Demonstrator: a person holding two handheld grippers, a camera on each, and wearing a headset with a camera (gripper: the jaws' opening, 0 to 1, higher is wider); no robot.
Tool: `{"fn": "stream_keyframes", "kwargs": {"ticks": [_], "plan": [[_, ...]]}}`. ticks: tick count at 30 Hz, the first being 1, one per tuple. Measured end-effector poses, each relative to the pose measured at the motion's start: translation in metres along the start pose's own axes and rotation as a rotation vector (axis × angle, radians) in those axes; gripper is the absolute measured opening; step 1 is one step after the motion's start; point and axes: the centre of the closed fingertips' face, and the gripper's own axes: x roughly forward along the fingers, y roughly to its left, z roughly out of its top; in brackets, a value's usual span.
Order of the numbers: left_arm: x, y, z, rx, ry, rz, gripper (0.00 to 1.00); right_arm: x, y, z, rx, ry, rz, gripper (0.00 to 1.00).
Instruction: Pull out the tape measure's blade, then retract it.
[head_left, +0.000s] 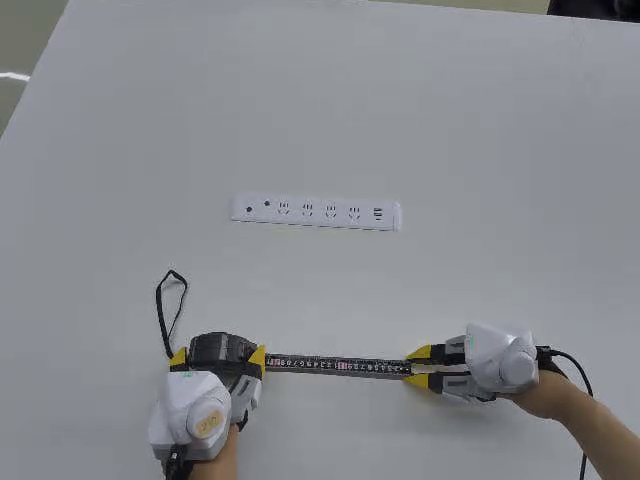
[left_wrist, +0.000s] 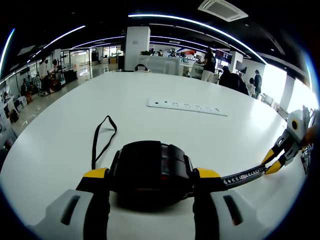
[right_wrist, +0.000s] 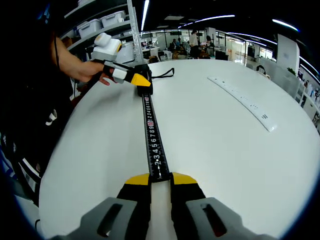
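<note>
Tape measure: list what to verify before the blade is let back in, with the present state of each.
1. Left gripper holds the tape measure case, one of its jaws on each side: ok.
2. Right gripper has its jaws shut on the free end of the blade: ok.
3. Blade is pulled out and runs straight and flat on the table between the two grippers: ok.
4. Power strip lies apart from the blade, farther up the table: ok.
5. Wrist strap trails off the case on the side away from the blade: ok.
6. Blade lock released: cannot tell.
</note>
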Motion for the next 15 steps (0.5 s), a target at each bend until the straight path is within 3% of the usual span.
{"fn": "stream_keyframes", "kwargs": {"ticks": [15], "plan": [[-0.001,-0.001,0.000,-0.003,0.008,0.004,0.63,0.007,0.004,0.011,-0.015,-0.012,0.007,0.12]]}}
